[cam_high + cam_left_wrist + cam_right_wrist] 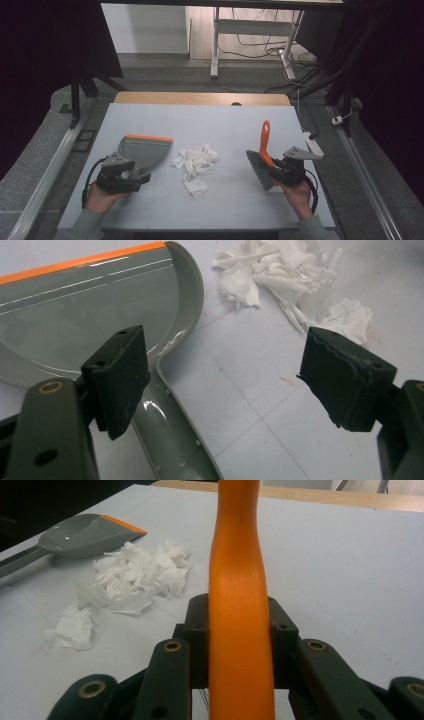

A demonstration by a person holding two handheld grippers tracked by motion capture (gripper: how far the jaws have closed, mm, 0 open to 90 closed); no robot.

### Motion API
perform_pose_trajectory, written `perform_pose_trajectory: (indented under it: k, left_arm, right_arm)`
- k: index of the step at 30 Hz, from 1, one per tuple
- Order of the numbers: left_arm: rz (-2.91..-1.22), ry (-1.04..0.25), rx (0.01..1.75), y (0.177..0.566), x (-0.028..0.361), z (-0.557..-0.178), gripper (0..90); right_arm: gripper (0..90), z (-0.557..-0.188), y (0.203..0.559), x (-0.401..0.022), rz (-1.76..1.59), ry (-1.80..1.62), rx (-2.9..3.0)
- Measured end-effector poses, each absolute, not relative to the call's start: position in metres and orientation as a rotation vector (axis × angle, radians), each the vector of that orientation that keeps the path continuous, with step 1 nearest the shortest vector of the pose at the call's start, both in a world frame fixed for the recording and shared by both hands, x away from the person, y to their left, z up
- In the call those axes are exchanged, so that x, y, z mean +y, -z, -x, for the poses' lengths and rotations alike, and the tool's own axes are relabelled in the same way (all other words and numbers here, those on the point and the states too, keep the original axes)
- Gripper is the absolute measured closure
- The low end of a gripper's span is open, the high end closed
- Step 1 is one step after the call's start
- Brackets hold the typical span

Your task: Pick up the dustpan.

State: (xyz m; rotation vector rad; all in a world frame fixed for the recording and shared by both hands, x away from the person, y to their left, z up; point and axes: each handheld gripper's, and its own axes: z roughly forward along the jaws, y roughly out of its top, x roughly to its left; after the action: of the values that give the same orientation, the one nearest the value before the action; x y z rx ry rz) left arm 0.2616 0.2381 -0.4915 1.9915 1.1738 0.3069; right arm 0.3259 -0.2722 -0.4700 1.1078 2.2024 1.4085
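Note:
A grey dustpan [145, 150] with an orange lip lies on the table's left side. My left gripper [139, 178] stands open over its handle [170, 435], which runs just inside the left pad [122, 375], and the pan [90, 305] lies beyond. Crumpled white tissue pieces [196, 162] are heaped mid-table, ahead and to the right in the left gripper view [295, 285]. My right gripper [278, 170] is shut on the orange handle of a brush [264, 142], grey bristles pointing down-left. In the right gripper view that handle [239, 580] rises between the jaws [239, 635], with tissue [135, 575] and dustpan [85, 535] to the left.
The grey tabletop [210, 120] has a wooden strip along its far edge [200, 98]. A white power strip [312, 142] lies at the right edge. Metal rails run along both sides, and cables cover the floor beyond.

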Motion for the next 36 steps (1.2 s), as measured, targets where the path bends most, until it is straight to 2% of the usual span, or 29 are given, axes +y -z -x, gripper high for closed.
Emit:
perform_pose_trajectory:
  k: [25, 36]
  left_arm:
    - [-2.017, -0.316, 1.149, 0.485, 0.233, -0.260, 20.6]
    - [-2.053, -0.358, 1.126, 0.465, 0.223, -0.261, 21.0]
  right_arm:
    - [70.2, -0.324, 0.469, -0.275, -1.116, -1.413, 2.191]
    - [70.2, -0.323, 0.467, -0.274, -1.114, -1.425, 2.186]
